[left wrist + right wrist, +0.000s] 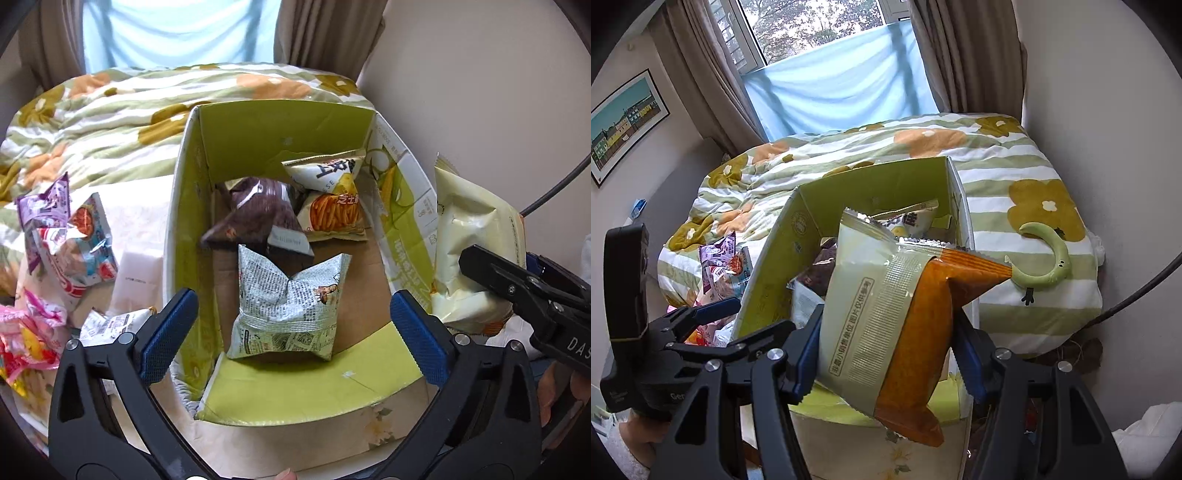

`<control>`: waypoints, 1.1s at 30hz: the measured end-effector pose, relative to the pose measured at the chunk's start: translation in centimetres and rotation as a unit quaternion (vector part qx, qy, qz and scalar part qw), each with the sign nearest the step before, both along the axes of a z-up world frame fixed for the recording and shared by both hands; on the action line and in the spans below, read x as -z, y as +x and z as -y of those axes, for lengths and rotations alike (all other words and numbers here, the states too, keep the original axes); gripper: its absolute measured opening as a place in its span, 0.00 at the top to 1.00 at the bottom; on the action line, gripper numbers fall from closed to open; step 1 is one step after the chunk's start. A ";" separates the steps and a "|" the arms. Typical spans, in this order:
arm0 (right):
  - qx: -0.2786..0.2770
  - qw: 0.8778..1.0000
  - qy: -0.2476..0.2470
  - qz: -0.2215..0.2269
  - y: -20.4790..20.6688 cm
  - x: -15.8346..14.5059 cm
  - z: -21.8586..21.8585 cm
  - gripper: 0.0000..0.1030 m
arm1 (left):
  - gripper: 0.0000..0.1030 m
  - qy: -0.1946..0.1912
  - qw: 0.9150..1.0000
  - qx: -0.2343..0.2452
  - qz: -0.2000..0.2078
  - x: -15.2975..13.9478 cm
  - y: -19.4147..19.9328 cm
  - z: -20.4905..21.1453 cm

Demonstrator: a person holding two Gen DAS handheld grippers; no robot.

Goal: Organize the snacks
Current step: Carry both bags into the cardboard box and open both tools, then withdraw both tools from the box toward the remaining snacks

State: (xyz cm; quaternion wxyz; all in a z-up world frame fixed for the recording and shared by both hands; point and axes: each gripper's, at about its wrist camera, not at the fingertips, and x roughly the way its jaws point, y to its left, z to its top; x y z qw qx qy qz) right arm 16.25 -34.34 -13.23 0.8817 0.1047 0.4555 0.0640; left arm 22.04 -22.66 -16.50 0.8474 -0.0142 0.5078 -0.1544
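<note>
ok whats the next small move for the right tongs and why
Probably carry the cream-and-orange bag over the green box and let go. The right tongs grip it beside the box's right wall, and three packets already lie inside.

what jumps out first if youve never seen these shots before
The green-lined cardboard box on the bed dominates, with a newsprint-patterned snack bag lying nearest inside it, below the wide-open left gripper. Behind that bag sit a dark brown bag and a fries-printed bag. In the right wrist view, the right gripper is clamped on a cream-and-orange snack bag at the box's near edge, and more loose snacks lie left of the box.
</note>
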 end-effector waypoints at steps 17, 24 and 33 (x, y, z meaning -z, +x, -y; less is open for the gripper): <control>-0.068 0.997 -0.018 -0.035 3.8 2.8 -3.4 0.42 | 0.00 0.027 0.999 -0.021 0.012 -2.6 -2.5 -4.0; -0.059 0.997 -0.018 -0.045 3.5 4.4 -3.7 0.31 | 0.00 0.023 0.999 -0.031 0.009 -2.3 -3.2 -5.1; -0.043 0.998 -0.052 0.014 0.7 3.3 -3.1 0.01 | 0.00 0.025 0.999 -0.026 0.013 -2.3 -4.3 -4.5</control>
